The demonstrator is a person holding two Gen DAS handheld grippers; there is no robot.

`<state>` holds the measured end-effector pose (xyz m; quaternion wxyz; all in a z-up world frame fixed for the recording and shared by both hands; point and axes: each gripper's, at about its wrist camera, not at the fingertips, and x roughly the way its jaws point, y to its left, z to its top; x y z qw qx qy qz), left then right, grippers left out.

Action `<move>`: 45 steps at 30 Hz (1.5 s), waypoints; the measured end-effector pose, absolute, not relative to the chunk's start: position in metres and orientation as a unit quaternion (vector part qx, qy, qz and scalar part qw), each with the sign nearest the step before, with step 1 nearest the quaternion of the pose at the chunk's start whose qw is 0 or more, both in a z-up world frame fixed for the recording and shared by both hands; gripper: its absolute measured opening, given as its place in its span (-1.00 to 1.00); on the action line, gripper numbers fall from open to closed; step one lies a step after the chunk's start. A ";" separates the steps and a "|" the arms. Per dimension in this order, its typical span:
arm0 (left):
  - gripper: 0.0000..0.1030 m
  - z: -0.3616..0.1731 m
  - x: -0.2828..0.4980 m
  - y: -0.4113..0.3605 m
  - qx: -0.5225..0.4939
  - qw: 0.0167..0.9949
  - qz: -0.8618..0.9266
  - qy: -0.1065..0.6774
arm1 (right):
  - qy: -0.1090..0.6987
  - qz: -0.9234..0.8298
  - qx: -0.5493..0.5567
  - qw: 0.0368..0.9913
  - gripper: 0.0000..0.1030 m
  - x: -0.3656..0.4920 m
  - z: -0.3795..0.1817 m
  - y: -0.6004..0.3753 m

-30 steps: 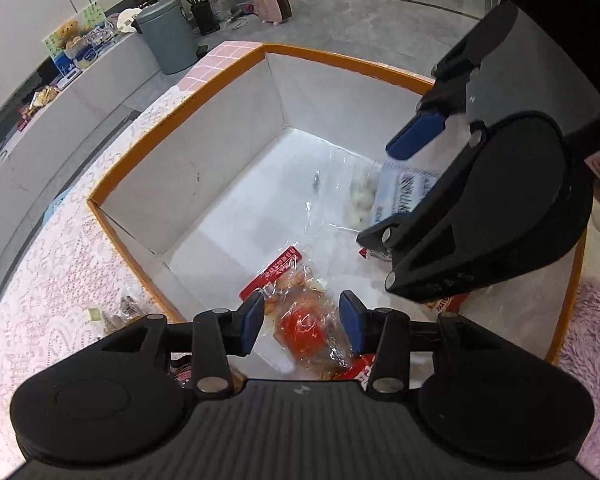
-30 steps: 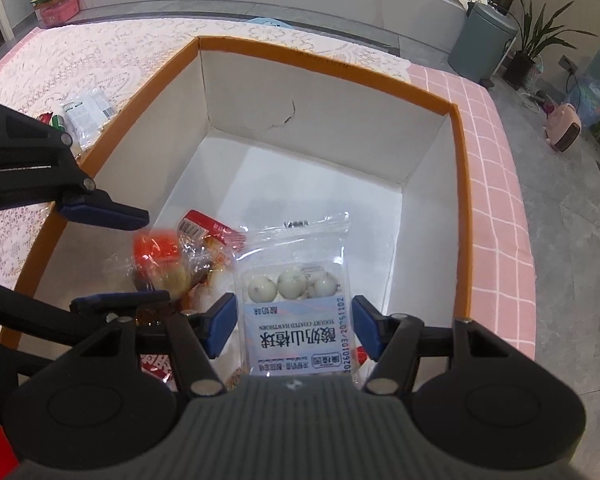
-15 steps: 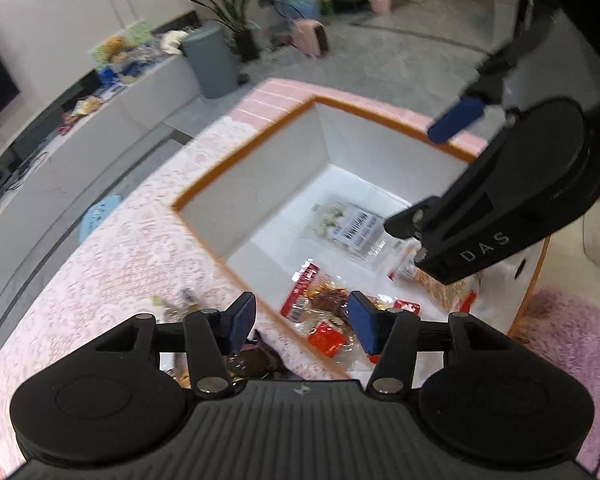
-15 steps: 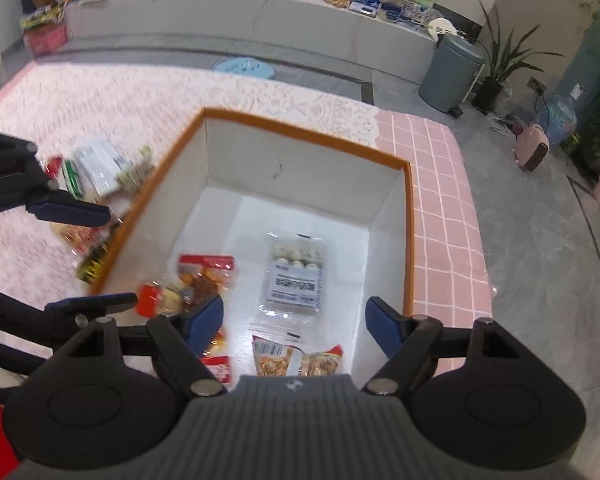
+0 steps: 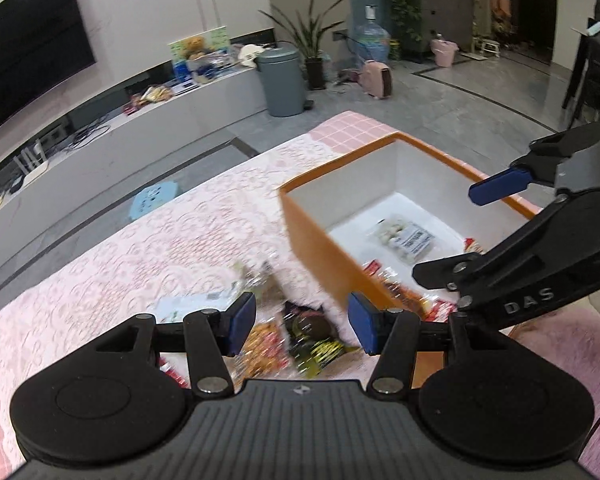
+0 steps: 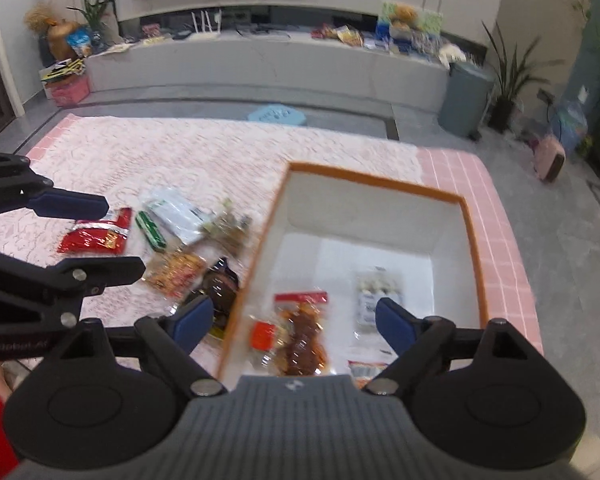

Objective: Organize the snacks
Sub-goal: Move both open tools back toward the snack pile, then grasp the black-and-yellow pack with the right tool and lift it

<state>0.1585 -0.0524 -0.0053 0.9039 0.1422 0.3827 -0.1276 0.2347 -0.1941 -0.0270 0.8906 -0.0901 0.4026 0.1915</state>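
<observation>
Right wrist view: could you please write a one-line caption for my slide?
Empty right claw, jaws opening, above the orange box holding a white-ball pack; loose snacks wait on the pink tablecloth.

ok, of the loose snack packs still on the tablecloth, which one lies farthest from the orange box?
The red foil pack, out at the left end of the pile. The green stick, white pouch and dark packet all lie closer to the orange box.
</observation>
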 end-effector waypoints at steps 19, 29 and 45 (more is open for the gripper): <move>0.21 -0.036 0.156 0.060 0.083 0.900 -0.063 0.424 | 0.385 0.285 -0.160 0.863 0.66 0.235 -0.043 -0.086; 0.23 -0.071 0.166 0.088 0.084 0.878 -0.092 0.463 | 0.441 0.290 -0.259 0.809 0.51 0.263 -0.088 -0.043; 0.30 -0.103 0.177 0.094 0.095 0.862 -0.135 0.480 | 0.515 0.275 -0.367 0.724 0.43 0.296 -0.158 -0.007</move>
